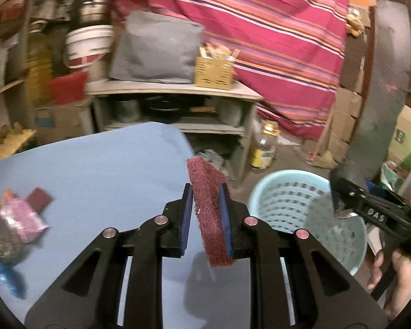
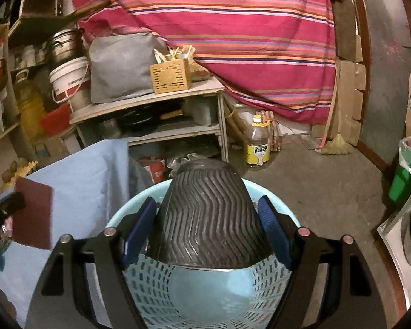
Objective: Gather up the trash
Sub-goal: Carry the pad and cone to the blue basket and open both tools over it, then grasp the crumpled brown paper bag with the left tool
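My left gripper [image 1: 207,189] is shut on a dark red scouring pad [image 1: 208,213], which stands on edge between the blue pads over the right end of the blue-covered table [image 1: 96,170]. A light blue perforated basket [image 1: 285,203] stands just right of it, lower down. In the right wrist view my right gripper [image 2: 207,203] is shut on a black ribbed cup [image 2: 208,219], held bottom-away directly over the basket [image 2: 150,296]. The scouring pad [image 2: 33,213] and left gripper show at that view's left edge.
More trash lies on the table's left: a pink wrapper [image 1: 22,216], another dark red pad [image 1: 38,197], a grey scrubber [image 1: 0,235], something blue [image 1: 2,277]. Behind are a low shelf [image 1: 172,90], an oil bottle [image 2: 257,142] on the floor, and a green bin [image 2: 405,175].
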A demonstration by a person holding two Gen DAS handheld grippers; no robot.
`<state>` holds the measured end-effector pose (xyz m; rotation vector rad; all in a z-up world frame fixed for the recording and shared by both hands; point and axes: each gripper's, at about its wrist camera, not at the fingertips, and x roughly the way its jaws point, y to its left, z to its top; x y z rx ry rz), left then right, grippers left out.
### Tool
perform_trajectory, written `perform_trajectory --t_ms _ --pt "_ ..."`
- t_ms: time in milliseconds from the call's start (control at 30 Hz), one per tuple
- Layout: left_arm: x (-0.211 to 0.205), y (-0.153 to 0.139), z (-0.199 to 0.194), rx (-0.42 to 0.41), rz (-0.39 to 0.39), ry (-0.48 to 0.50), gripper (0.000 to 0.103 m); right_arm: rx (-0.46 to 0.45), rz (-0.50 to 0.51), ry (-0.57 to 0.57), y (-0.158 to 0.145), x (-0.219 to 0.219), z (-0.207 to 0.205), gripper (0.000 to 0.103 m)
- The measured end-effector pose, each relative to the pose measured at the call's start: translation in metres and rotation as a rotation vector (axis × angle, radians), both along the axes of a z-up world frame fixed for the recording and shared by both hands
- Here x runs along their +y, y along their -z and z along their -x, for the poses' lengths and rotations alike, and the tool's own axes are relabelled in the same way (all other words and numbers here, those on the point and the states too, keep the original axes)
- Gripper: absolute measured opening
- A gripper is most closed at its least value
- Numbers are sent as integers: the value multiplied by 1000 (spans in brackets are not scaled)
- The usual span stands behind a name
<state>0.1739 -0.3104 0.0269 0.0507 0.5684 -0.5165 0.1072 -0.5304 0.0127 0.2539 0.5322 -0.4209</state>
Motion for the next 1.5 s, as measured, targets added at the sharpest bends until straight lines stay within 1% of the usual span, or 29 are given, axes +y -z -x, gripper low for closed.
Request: perform_trajectory --t_ms 133,267,367,467,500,533,567,600,633,667,767,800,833,933,967,1000,1033,1167,1200,1267,1300,1400,1467,1500 --pt "-40 11 2 20 -9 63 19 19 1 17 7 -12 2 75" --pt "-73 22 2 41 -25 118 19 12 -24 37 10 -21 11 75" --pt "-92 32 -1 48 -52 138 19 7 -33 50 11 -27 14 75" --pt "-108 43 -8 77 -77 150 20 15 -36 52 14 -29 14 75" --pt "-111 45 -10 84 -83 153 24 21 -35 53 15 -30 14 75" --pt "-113 46 -12 86 -88 152 35 24 -35 54 16 -31 14 75" --pt "-114 45 -13 81 -90 148 41 26 -38 55 16 -31 14 75" --pt "-112 43 -12 66 -91 137 53 25 -42 56 16 -32 14 75" --pt "-109 41 -10 51 -88 130 59 24 -46 56 17 -33 14 75" --pt "-107 37 -9 38 -85 127 61 24 -48 56 17 -33 14 75" --pt "-94 25 -4 6 -75 110 74 28 -48 46 17 -29 11 75" --pt "-87 21 -3 -7 -68 97 79 31 -44 41 17 -27 9 75" --pt "-81 18 -2 -19 -64 87 83 35 -38 36 16 -24 6 76" --pt "-62 12 1 -51 -74 51 87 48 -34 34 16 -16 0 77" --pt "-53 11 0 -53 -75 37 88 51 -35 39 16 -14 -1 78" --pt "-47 10 0 -51 -73 29 88 54 -34 43 16 -12 -3 83" --pt "-40 9 -1 -48 -72 17 89 57 -28 49 15 -9 -4 84" --pt "-1 3 -7 -41 -63 -44 90 72 -7 54 12 3 -10 84" --pt "10 1 -7 -45 -63 -63 92 71 -3 55 10 7 -11 84" --pt "31 -3 -7 -55 -64 -94 95 57 5 49 5 18 -12 94" --pt "48 -5 -6 -63 -67 -116 97 49 11 46 3 23 -12 95" --pt "90 -9 -4 -78 -84 -172 97 33 24 4 -5 51 -20 95" --pt "125 -10 -3 -87 -96 -221 97 34 29 -22 -7 70 -26 95" --pt "135 -11 -3 -86 -98 -237 97 38 35 -39 -8 83 -31 95"
